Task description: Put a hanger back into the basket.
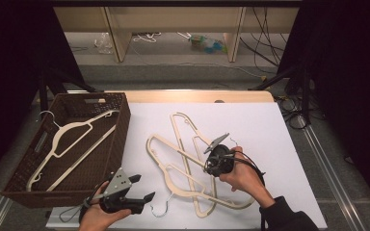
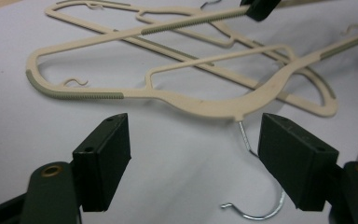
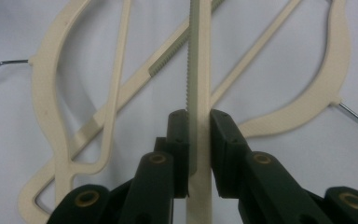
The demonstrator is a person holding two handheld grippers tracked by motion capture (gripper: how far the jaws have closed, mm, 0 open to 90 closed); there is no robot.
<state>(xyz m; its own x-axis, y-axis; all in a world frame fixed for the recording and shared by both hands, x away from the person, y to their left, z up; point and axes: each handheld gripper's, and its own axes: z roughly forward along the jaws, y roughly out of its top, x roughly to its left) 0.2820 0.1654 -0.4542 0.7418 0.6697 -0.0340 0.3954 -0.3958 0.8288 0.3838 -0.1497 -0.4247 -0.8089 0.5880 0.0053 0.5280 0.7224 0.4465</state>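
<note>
Cream plastic hangers [image 1: 183, 163] lie crossed on the white table [image 1: 270, 139]. My right gripper [image 1: 207, 166] is shut on the ribbed bar [image 3: 198, 70] of one hanger, and the right gripper view shows its jaws [image 3: 198, 116] pinching the bar from both sides. My left gripper [image 1: 144, 187] is open near the table's front edge. In the left gripper view the nearest hanger [image 2: 205, 105] lies just past my left gripper [image 2: 196, 126], and its metal hook [image 2: 254, 212] curls beside the right-hand jaw. Another cream hanger [image 1: 72, 139] rests in the basket.
A brown wicker basket [image 1: 120, 139] stands along the table's left side. Bare white table surface lies to the right of the hangers. Beyond the far edge, wooden furniture legs [image 1: 118, 33] and cables [image 1: 265, 43] are on the floor.
</note>
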